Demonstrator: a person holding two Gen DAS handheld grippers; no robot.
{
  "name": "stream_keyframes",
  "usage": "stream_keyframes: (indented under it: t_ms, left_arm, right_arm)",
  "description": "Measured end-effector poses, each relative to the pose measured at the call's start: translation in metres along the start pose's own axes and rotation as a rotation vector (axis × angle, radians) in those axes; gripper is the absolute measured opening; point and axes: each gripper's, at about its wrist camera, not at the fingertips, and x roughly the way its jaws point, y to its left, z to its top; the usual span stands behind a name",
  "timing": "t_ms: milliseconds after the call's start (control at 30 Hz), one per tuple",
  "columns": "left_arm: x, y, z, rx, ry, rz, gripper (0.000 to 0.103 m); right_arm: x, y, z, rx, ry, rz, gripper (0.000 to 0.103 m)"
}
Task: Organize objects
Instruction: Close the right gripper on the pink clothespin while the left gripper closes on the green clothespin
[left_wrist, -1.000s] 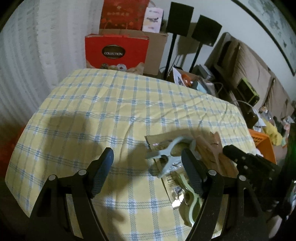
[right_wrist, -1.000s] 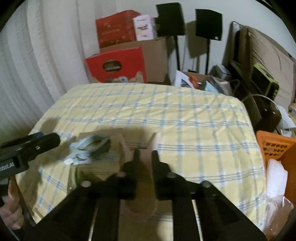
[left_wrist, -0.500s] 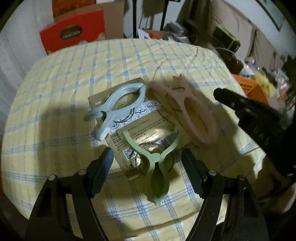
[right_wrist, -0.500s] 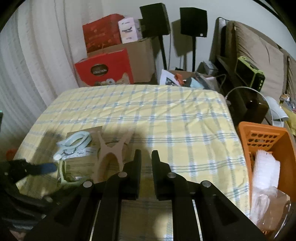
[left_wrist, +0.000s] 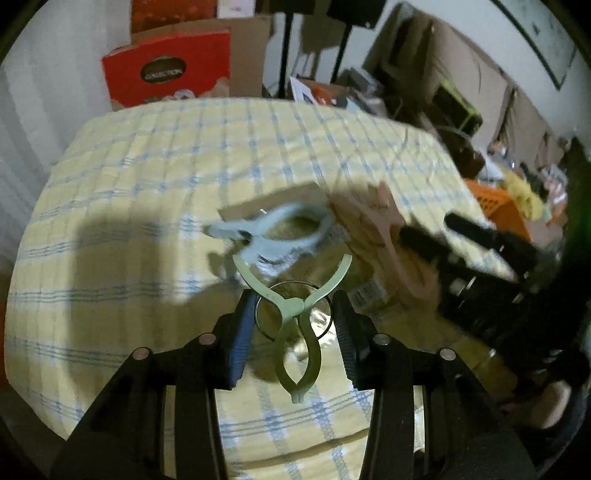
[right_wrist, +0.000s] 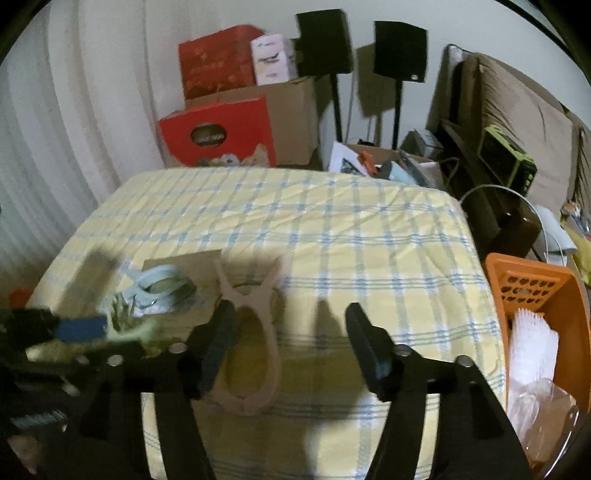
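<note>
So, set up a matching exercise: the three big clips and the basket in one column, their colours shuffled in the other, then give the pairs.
Things:
1. Clip between the left tongs
2. Clip beside the right tongs
3. Clip lying on the brown card
4. Basket at the table's right edge

Colours:
A. orange
B. pale blue
C. light green
D. pinkish tan

Pairs: 1-C, 2-D, 3-B, 4-A
</note>
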Motion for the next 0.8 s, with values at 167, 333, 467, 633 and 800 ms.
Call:
stream_keyframes:
  t_ms: [167,333,467,633,800]
  left_arm:
    - [-0.011,0.019,0.007,-0.057,-0.055,0.043,0.039]
    - [-0.011,0.019,0.010,-0.070,-0.070,0.048,0.039]
    - [-0.015,0.011,0.010,-0.055,-0.092,0.064,0.039]
    - [-0.020,0.004,0.010,-0.037,-0.110,0.070,0.039]
    - [-0.025,0.003,0.011,-0.046,-0.136,0.087,0.039]
  right_arm:
    - [0.014,0.017,-0.005,-0.077,0.040,-0.013,0.076]
    - [0.023,0.023,-0.009,-0.090,0.081,0.015,0.053]
    - [0.021,0.027,-0.012,-0.114,0.074,0.015,0.041]
    - [-0.002,0.017,-0.009,-0.053,-0.048,-0.019,0.041]
    - [-0.025,0.003,-0.004,-0.014,-0.120,-0.025,0.041]
